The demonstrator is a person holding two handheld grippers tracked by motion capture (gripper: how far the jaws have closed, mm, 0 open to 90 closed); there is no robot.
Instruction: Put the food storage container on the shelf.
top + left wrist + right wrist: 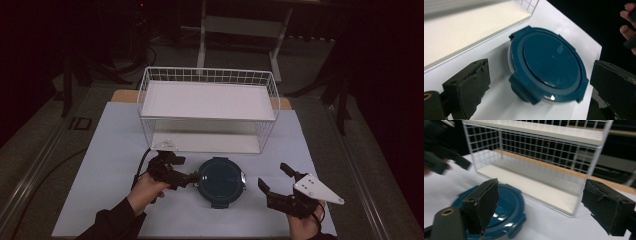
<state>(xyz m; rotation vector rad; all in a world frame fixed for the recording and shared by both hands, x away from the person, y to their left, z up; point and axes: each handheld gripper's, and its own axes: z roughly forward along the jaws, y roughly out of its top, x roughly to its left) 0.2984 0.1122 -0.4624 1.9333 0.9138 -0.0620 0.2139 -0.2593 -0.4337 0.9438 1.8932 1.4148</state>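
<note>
A round container with a dark teal clip lid sits on the white table cover, just in front of the wire rack. My left gripper is at its left edge with the jaws spread wide. In the left gripper view the lid lies ahead between the pads, which stay clear of it. My right gripper stands open to the container's right, a short gap away. The right gripper view has the lid low at the left, partly behind the left pad.
A white wire rack with two flat shelves stands at the back of the table cover. Its lower shelf sits close behind the container. Dark floor and furniture legs lie beyond the table.
</note>
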